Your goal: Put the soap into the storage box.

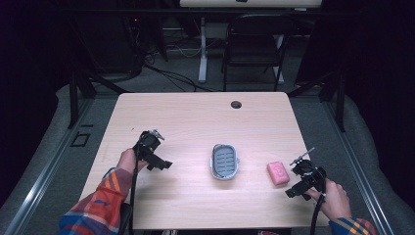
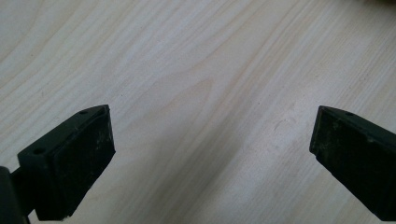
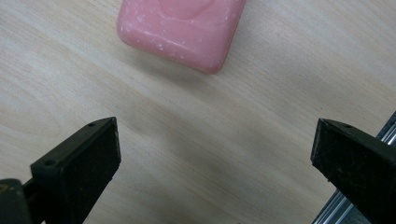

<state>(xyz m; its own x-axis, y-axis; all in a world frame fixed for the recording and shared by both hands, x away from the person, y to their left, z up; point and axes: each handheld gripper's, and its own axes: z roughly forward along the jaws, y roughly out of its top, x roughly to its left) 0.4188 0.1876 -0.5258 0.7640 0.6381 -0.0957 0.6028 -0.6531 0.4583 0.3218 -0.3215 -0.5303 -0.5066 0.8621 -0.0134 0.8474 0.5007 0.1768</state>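
We see a light wood table point(image 1: 195, 117) in a dark room.
Both jaws spread, left gripper point(image 2: 210, 154) and right gripper point(image 3: 215, 163) empty; pink soap point(image 3: 182, 28) lies beside the soap dish point(image 1: 224, 161).

Bare table point(image 1: 195, 117) around soap dish point(image 1: 225, 161)

Bright lit table point(image 1: 195, 117), dark surroundings, soft shadows, close views slightly blurred
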